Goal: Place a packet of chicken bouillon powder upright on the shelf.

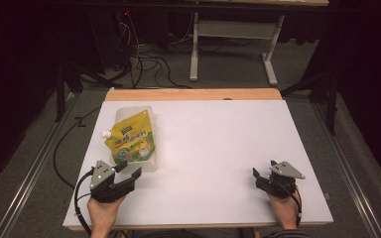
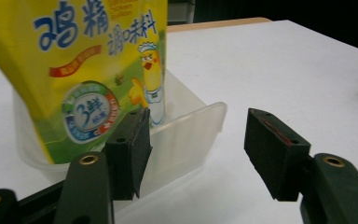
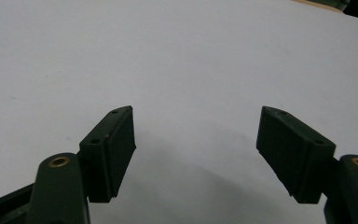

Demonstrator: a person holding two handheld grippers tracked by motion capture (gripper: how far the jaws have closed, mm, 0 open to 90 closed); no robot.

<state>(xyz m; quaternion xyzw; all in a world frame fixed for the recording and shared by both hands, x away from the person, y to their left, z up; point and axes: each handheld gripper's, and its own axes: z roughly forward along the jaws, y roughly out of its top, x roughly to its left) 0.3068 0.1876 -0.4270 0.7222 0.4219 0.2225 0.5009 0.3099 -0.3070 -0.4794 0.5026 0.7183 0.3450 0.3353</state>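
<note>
Left gripper [image 1: 129,171] parked right at the near end of the clear plastic tub [image 1: 148,163], jaws wide apart, nothing between them yet. Yellow seasoning pouch [image 1: 131,138] lying in that tub on the left half of the white table [image 1: 218,148], spout [image 1: 106,133] pointing off to the left, long axis running away from the hand toward the far edge. From the left gripper view, tub corner [image 2: 191,126] sitting just ahead of the gap, one pad [image 2: 135,149] in front of the tub's near wall, pouch [image 2: 88,70] just beyond it. So: straight ahead and a touch left, basically zero reach needed. Over on the right, right gripper [image 1: 265,178] also open and empty, resting near the front edge, well apart from the pouch. Left hand [image 1: 104,210] clearly the closer one, probably a short push forward, then a squeeze.
</note>
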